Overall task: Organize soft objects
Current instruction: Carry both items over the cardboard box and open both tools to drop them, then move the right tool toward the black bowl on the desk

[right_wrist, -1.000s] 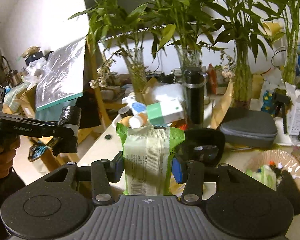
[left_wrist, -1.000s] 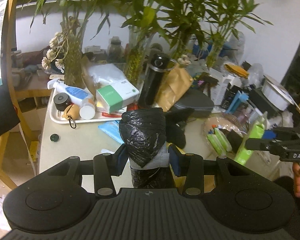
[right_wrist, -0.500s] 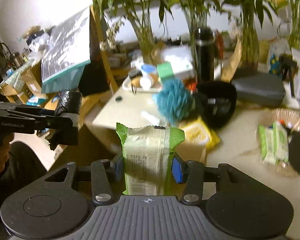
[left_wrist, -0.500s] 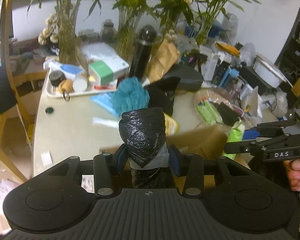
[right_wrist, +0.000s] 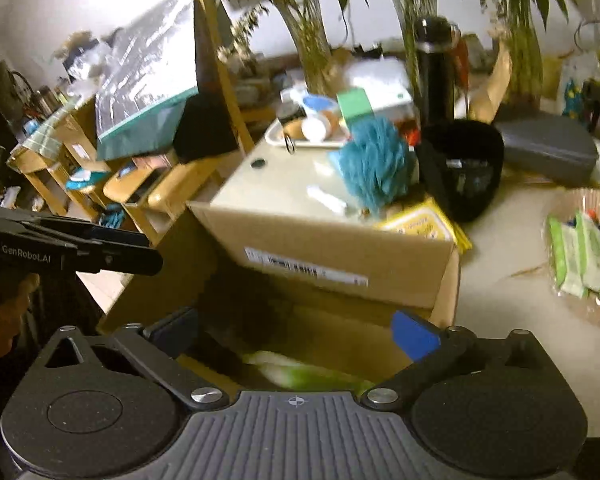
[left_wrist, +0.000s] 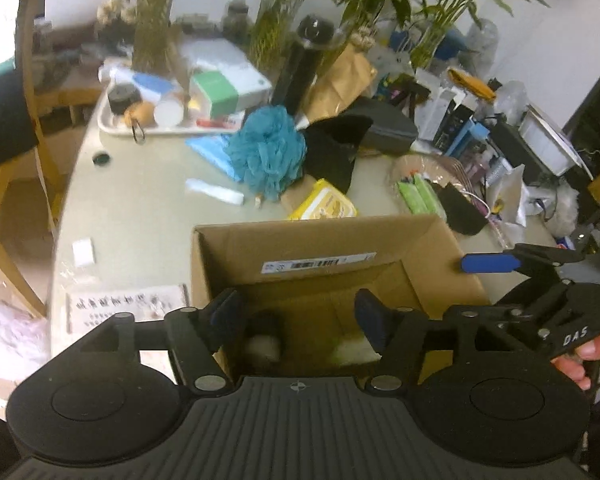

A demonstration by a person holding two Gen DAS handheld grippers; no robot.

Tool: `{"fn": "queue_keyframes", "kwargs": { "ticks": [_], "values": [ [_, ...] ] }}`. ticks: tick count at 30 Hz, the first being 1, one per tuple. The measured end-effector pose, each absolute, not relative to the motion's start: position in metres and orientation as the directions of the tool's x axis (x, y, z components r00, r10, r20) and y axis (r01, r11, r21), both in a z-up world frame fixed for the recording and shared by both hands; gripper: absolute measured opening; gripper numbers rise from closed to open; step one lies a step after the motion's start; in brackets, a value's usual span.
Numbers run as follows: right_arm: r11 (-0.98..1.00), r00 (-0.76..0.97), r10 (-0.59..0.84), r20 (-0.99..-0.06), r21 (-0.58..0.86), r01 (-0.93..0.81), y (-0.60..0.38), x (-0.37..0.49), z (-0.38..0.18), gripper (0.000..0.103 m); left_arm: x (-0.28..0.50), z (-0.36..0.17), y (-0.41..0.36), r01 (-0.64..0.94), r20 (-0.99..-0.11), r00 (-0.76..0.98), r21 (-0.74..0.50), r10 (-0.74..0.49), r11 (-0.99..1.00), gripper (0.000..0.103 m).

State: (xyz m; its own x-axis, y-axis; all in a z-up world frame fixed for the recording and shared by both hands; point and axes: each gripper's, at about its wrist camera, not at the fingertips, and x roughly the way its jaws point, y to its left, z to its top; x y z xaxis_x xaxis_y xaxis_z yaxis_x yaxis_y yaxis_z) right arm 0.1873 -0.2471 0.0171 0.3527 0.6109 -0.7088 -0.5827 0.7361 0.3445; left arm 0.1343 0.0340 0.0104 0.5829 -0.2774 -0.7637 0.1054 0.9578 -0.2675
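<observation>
Cluttered desk (left_wrist: 140, 208); cardboard box (left_wrist: 324, 248) at near edge. Left gripper (left_wrist: 296, 312) and right gripper (right_wrist: 296, 332) over it, jaws just opened, empty. Green packet (right_wrist: 308, 372) lies inside.

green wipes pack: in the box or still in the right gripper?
In the box. The green wipes pack lies on the cardboard box floor, below the open right gripper.

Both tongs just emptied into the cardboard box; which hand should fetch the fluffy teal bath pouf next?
Left, probably: the fluffy teal bath pouf lies straight ahead of its open tongs, beyond the cardboard box.
</observation>
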Motion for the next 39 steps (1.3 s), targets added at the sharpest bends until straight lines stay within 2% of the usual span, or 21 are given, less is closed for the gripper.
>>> {"fn": "queue_keyframes", "kwargs": {
  "ticks": [7, 14, 28, 39],
  "values": [
    [0.746, 0.413, 0.607, -0.679, 0.307, -0.591, -0.255, 0.18, 0.029, 0.103, 0.116, 0.024, 0.031, 0.084, -0.729, 0.662, -0.159, -0.174, 0.984, 0.065],
    [0.776, 0.458, 0.573, -0.68, 0.269, -0.571, -0.259, 0.182, 0.03, 0.103, 0.105, 0.022, 0.032, 0.078, -0.714, 0.689, -0.096, -0.123, 0.992, 0.065],
    [0.826, 0.436, 0.485, -0.758, 0.233, -0.513, -0.263, 0.195, 0.009, 0.103, 0.112, -0.001, 0.042, 0.095, -0.727, 0.668, -0.131, -0.161, 0.987, 0.065],
    [0.851, 0.447, 0.46, -0.767, 0.236, -0.47, -0.265, 0.204, 0.007, 0.103, 0.131, -0.01, 0.049, 0.098, -0.719, 0.666, -0.181, -0.199, 0.979, 0.065]
  ]
}}
